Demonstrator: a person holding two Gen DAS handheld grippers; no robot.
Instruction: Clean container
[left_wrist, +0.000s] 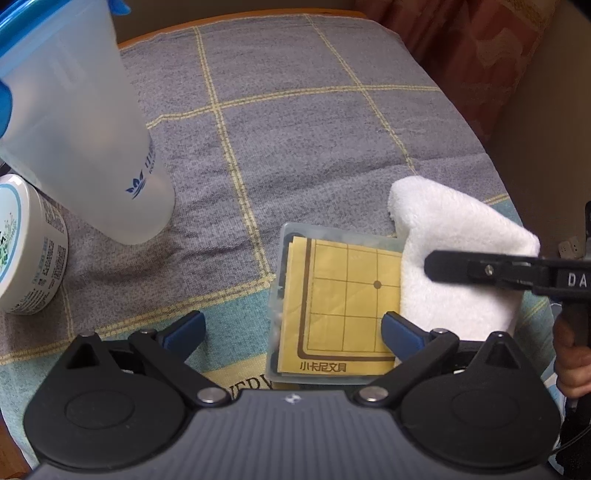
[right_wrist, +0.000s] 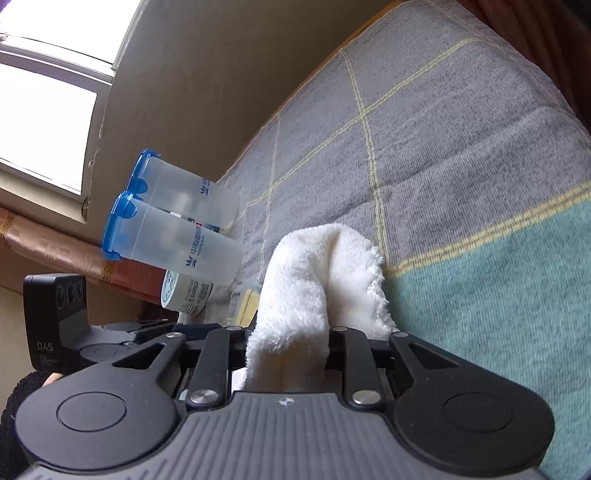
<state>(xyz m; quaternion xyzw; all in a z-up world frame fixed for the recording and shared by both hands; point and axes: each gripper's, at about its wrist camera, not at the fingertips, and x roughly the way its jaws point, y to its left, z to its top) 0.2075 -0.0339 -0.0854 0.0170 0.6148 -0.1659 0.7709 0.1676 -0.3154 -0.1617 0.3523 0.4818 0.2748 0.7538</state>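
A flat clear plastic case (left_wrist: 332, 306) with a yellow grid sheet inside lies on the tablecloth. My left gripper (left_wrist: 293, 332) is open over its near end, and the right blue fingertip (left_wrist: 400, 330) is at the case's right edge. A folded white cloth (left_wrist: 454, 243) rests on the case's right side. My right gripper (left_wrist: 443, 266) reaches in from the right, on the cloth. In the right wrist view, the right gripper (right_wrist: 291, 347) is shut on the white cloth (right_wrist: 314, 280), which hides its fingertips. Only a yellow sliver of the case (right_wrist: 248, 306) shows there.
A tall translucent tub with a blue lid (left_wrist: 85, 147) and a white round jar (left_wrist: 26, 251) stand at the left. The right wrist view shows two such tubs (right_wrist: 177, 254), (right_wrist: 188, 199). A grey and teal checked tablecloth (left_wrist: 314, 129) covers the table. A hand (left_wrist: 572, 362) holds the right gripper.
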